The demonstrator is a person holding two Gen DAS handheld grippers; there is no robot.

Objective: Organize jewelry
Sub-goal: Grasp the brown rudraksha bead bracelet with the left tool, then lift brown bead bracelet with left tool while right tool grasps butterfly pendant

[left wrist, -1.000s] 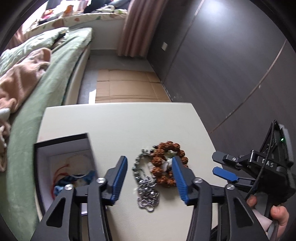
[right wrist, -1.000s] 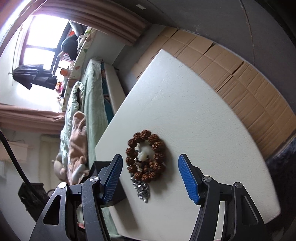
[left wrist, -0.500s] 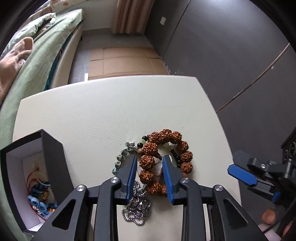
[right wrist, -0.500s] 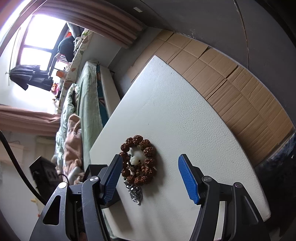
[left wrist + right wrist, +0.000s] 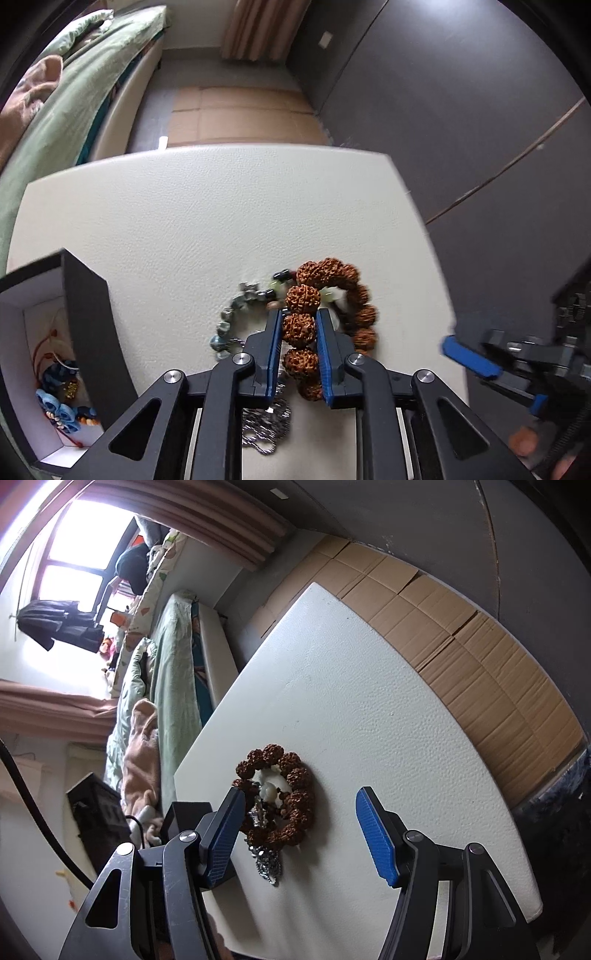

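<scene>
Our left tool (image 5: 298, 332) is pinched almost closed on one bead of the brown seed bracelet (image 5: 334, 291), which lies on the tabletop (image 5: 192, 221) just right of centre at the near side. Our right tool (image 5: 299, 836) hangs spread wide and empty, above the near edge of that same pile. A green bead bracelet (image 5: 231, 321) and a silver chain (image 5: 264, 428) lie tangled against the brown one, touching it. That tangle is the risk: if we lift now, the strands may catch, drag up together and drop off the tabletop. The hold is on a single knobbly bead, so it could roll out of the pads. The open jewelry box (image 5: 48, 354) stands at the near left, already containing a few pieces.
</scene>
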